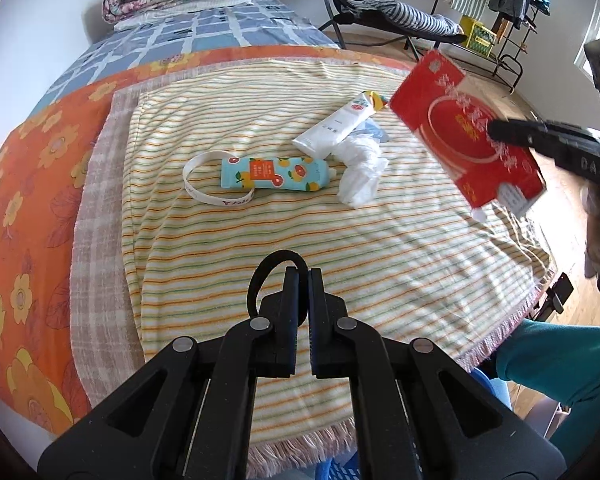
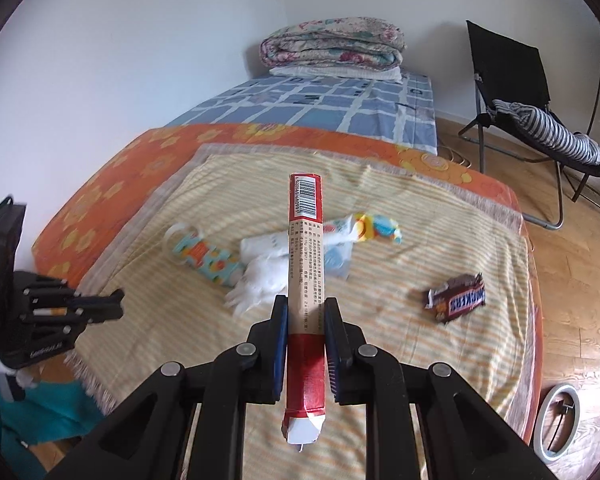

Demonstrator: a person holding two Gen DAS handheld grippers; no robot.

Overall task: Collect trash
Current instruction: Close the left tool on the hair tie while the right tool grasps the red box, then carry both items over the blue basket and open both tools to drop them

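Right gripper (image 2: 306, 316) clamped on red carton (image 2: 305, 264), barcode end up, lifted above striped blanket (image 2: 440, 360). Left gripper (image 1: 303, 276) pinched on black loop (image 1: 260, 276). At three o'clock, "SNICKERS" wrapper (image 2: 456, 298). Carton's small print blurred.

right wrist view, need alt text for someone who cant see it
The right tongs grip a flat red box edge-on above a striped blanket on a bed. On the blanket lie two tubes, crumpled tissue and a candy bar wrapper; the left tongs show at left.
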